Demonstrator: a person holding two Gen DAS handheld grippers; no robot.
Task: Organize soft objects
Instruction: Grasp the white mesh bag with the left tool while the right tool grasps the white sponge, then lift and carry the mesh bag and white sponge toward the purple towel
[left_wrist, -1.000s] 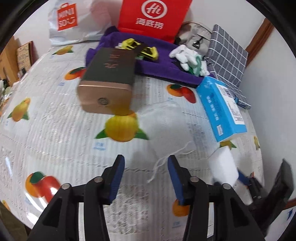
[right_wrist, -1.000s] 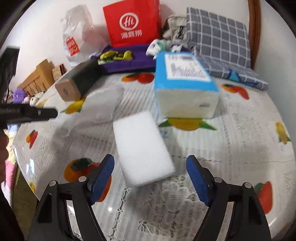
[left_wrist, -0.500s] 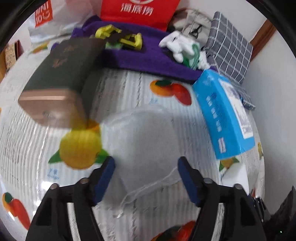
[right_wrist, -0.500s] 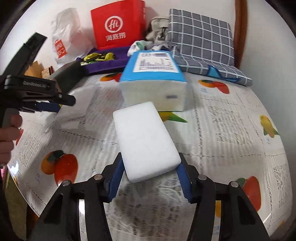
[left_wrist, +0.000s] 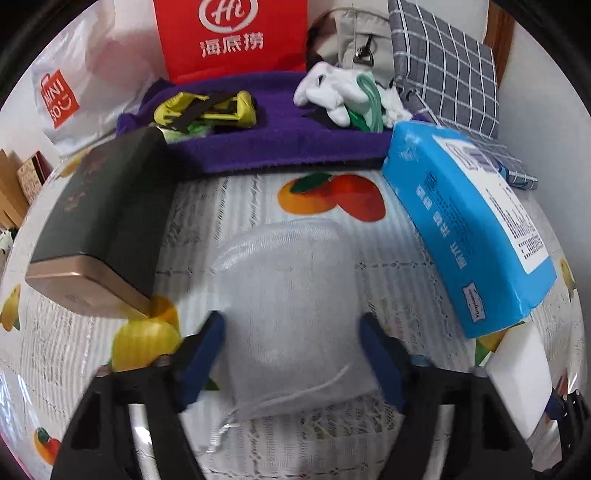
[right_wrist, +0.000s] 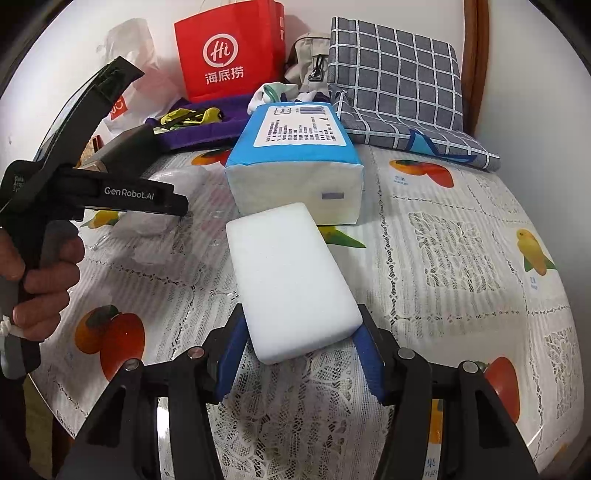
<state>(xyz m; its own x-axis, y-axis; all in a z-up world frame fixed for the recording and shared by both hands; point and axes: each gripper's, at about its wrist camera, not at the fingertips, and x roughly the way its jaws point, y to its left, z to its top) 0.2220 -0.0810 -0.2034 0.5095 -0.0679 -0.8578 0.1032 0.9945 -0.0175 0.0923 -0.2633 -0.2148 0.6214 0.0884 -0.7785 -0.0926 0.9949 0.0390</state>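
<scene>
A sheer white drawstring pouch (left_wrist: 291, 317) lies flat on the fruit-print tablecloth. My left gripper (left_wrist: 293, 354) is open, its blue fingers on either side of the pouch's near end. A white sponge block (right_wrist: 291, 277) lies in front of the blue tissue pack (right_wrist: 295, 162). My right gripper (right_wrist: 299, 354) has its blue pads against the sponge's near end, one on each side. The sponge also shows at the right edge of the left wrist view (left_wrist: 517, 369). The left gripper's body (right_wrist: 92, 192) shows in the right wrist view, over the pouch (right_wrist: 162, 206).
A dark box with a gold end (left_wrist: 99, 236) lies left of the pouch. A purple tray (left_wrist: 280, 144) at the back holds yellow items and white socks (left_wrist: 343, 96). Behind stand a red bag (left_wrist: 232, 37), a white bag (left_wrist: 62, 96) and a checked cushion (right_wrist: 395, 85).
My left gripper moved forward until its fingers straddle the pouch. My right gripper advanced and closed from wide open onto the sponge's near end.
</scene>
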